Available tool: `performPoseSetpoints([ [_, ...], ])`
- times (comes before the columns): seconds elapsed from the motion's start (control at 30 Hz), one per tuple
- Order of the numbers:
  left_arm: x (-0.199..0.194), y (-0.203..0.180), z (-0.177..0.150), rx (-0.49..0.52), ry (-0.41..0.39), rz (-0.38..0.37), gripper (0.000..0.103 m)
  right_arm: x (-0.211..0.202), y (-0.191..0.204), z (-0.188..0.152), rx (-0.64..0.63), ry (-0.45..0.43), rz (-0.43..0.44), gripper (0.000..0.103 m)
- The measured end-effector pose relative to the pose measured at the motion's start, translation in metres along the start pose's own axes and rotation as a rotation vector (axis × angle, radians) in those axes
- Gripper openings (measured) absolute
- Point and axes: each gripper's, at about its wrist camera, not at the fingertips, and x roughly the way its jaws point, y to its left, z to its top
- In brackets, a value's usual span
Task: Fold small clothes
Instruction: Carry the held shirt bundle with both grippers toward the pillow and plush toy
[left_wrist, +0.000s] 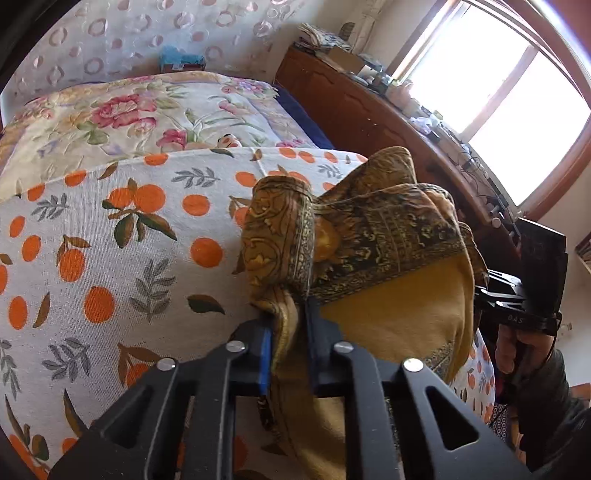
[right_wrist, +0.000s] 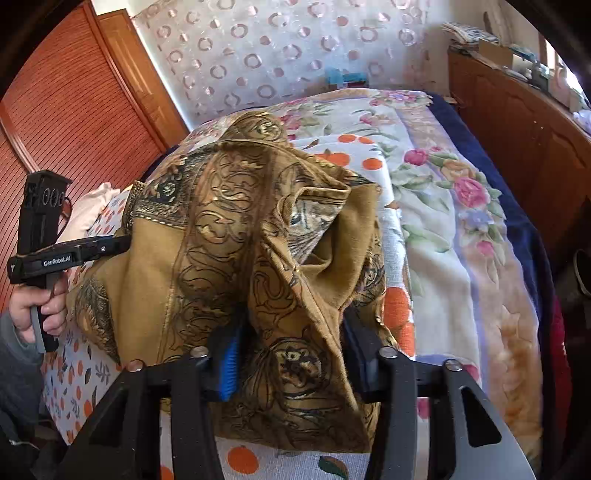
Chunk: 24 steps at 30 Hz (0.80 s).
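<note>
I have both grippers angled down over the bed, each on the same mustard garment. The left gripper has its jaws pinched nearly together on a bunched fold of that cloth; the fabric runs straight up between the blue pad and the black finger and spills over both. The right gripper stands wider, with a thick wad of the printed cloth filling the gap between its fingers; from this angle I cannot tell for sure whether the pads press it or only flank it. The garment is lifted in a crumpled hump between the two tools, its patterned gold-and-black side outward, a plain yellow panel showing toward the left gripper. Under it lies the orange-print sheet, and beyond that a floral blanket. In the right wrist view I see my left hand wrapped round the handle low at the frame's left edge, the tool's body level and its tip buried in the cloth's edge. In the left wrist view my right hand shows at the far right, fist closed on its grip, a dark sleeve below it. A wooden headboard runs along the far side under the window.
</note>
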Motion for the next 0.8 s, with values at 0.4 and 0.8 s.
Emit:
performPoseSetpoints([
  [0.4, -0.11, -0.003, -0.008, 0.045, -0.212, -0.026, 0.01, -0.045, 0.046, 0.034, -0.174, -0.163, 0.017, 0.013],
  [0.8, -0.26, 0.106, -0.063, -0.14, -0.46, 0.192, 0.01, 0.02, 0.205, 0.144, -0.49, -0.206, 0.207, 0.013],
])
